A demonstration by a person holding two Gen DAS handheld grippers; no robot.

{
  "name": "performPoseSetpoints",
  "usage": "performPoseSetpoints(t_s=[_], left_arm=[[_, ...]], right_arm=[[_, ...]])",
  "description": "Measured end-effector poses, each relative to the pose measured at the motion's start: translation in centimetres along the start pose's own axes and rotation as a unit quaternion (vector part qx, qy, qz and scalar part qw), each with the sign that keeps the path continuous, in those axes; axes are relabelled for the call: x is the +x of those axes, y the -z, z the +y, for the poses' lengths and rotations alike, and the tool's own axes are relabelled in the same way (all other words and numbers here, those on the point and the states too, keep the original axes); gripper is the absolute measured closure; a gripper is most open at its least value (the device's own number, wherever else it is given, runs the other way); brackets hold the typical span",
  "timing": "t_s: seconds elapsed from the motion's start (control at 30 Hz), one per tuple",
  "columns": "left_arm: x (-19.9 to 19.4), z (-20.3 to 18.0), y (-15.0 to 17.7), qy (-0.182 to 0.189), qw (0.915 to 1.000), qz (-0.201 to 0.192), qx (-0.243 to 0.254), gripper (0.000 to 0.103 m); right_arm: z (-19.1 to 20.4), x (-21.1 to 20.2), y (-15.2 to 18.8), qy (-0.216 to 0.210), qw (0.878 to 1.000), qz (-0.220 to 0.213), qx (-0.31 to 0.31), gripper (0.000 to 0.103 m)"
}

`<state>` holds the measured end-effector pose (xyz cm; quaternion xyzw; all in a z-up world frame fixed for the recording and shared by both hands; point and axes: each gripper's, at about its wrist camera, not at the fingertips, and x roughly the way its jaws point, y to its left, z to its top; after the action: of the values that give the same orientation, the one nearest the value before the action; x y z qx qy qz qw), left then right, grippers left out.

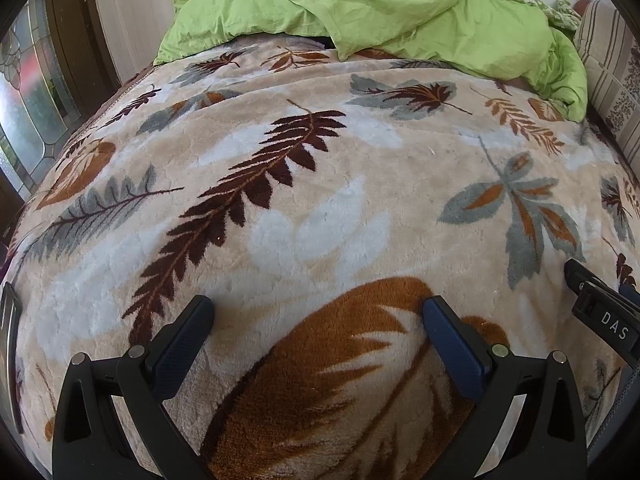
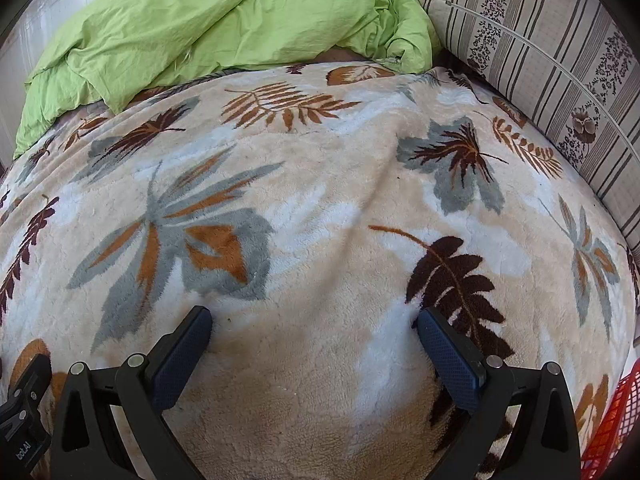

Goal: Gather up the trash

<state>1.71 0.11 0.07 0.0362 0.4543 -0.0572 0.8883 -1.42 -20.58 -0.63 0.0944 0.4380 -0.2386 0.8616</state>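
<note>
My left gripper (image 1: 318,308) is open and empty, its jaws wide apart just above a beige fleece blanket (image 1: 320,168) with a brown, grey and orange leaf pattern. My right gripper (image 2: 314,318) is also open and empty above the same blanket (image 2: 320,208). Part of the right gripper's body (image 1: 600,308) shows at the right edge of the left wrist view, and part of the left gripper's body (image 2: 22,412) shows at the lower left of the right wrist view. No trash item shows on the blanket in either view.
A crumpled green duvet (image 1: 360,4) (image 2: 224,28) lies at the far end of the bed. A striped floral pillow (image 2: 552,64) (image 1: 608,68) lines the right side. A red mesh basket (image 2: 612,428) sits at the lower right. A glass door (image 1: 28,112) stands left.
</note>
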Motion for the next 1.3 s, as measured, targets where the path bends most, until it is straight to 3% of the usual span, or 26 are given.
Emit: performPoseSetpoints(t_s=[1.3], left_arm=[[-0.22, -0.01, 0.04, -0.002, 1.0000, -0.001, -0.004, 0.000]], right_arm=[[0.01, 0.00, 0.06, -0.001, 1.000, -0.001, 0.001, 0.001]])
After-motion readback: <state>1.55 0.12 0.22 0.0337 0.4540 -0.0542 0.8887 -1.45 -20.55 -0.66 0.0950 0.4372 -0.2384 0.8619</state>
